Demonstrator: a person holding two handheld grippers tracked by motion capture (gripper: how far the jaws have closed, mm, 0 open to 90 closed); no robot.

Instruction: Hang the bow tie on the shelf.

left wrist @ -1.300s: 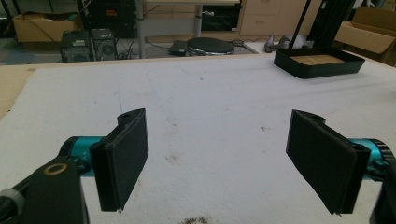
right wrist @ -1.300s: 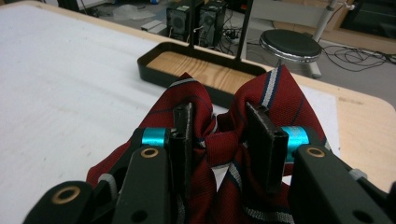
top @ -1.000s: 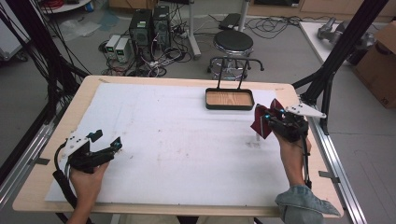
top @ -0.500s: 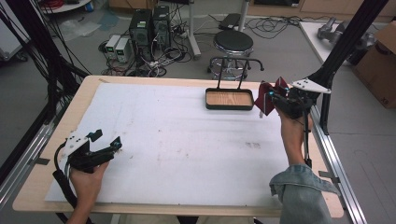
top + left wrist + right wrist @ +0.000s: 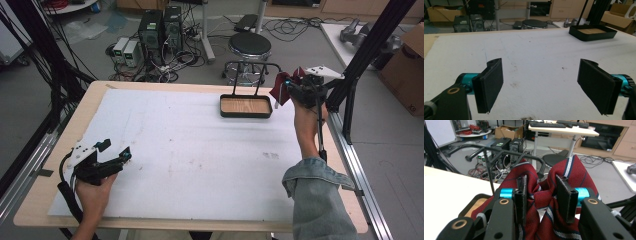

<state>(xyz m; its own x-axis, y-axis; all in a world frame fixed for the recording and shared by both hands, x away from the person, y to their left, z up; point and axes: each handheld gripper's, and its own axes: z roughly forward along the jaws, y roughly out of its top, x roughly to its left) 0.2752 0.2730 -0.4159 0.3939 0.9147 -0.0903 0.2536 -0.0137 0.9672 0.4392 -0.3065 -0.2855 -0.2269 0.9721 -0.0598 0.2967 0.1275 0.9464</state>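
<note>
Table (image 5: 150,100) came first, its white sheet (image 5: 200,150) bare across the middle, which left me plenty of room to work. Next down, the black tray (image 5: 246,106) with its wooden floor sat at the far edge, right of centre, and the black rail (image 5: 252,70) stood over it on thin posts — that looked to me like the place the cloth was bound for. My right gripper (image 5: 289,90) hung up in the air just beyond the tray's right end, jaws pinching the red striped cloth (image 5: 280,86); from that gripper's own camera the red striped cloth (image 5: 541,195) bulged up bunched between the two black pads (image 5: 565,197), gathered so it would not trail over the tray rim, I reckoned. I held it high, near the rail's level, so the fabric could clear the bar. My left gripper (image 5: 112,159) rested low at the near left of the sheet, well apart from all that, jaws spread wide with nothing between them — parked out of the way, ready if the cloth needed a second hold.
</note>
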